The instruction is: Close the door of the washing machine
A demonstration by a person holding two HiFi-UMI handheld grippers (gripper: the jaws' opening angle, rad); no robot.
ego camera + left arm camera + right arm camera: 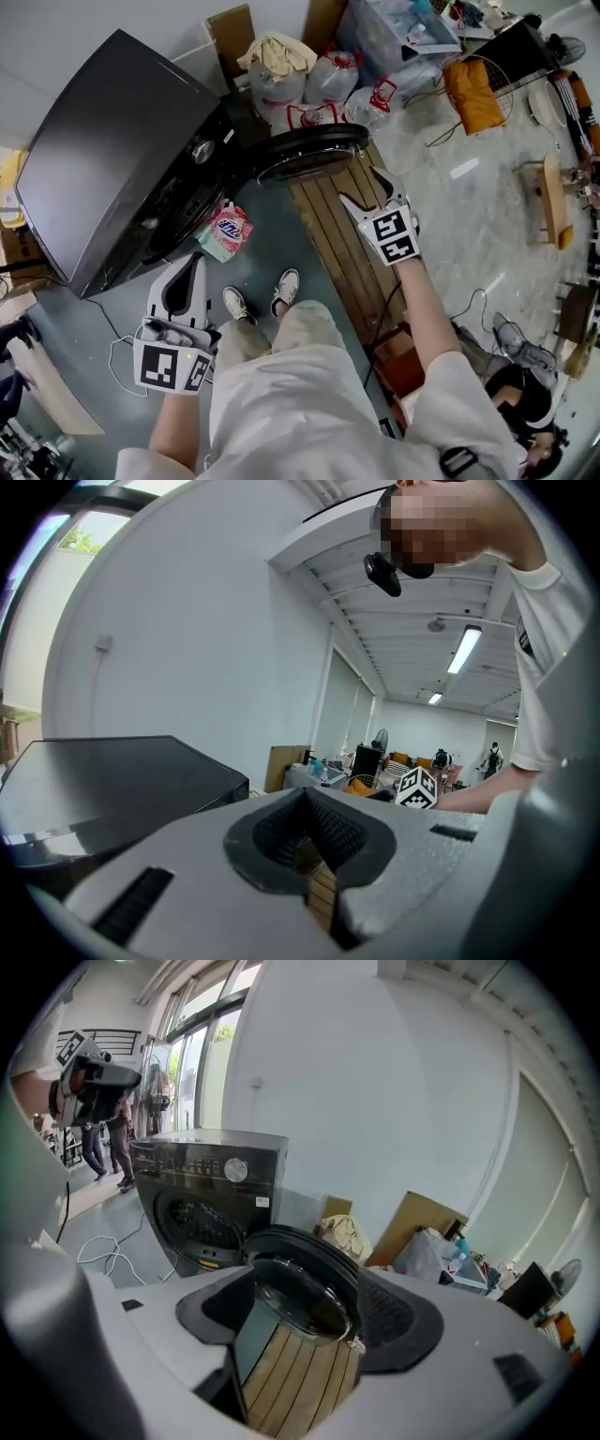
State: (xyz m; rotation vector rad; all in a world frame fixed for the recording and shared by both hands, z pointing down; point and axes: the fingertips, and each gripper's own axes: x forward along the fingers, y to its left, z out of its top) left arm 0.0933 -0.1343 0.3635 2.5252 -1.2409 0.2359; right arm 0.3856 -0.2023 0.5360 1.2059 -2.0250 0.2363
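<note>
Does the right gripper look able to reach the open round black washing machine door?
Probably yes: the right gripper, jaws apart, faces the round black glass-windowed door, which stands open just ahead, and only wooden floor planks lie between them.

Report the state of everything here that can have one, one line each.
washing machine door, open, swung out wide from the front.
washing machine, drum opening uncovered.
left gripper, shut, holding nothing.
right gripper, open, nothing between its jaws.
</note>
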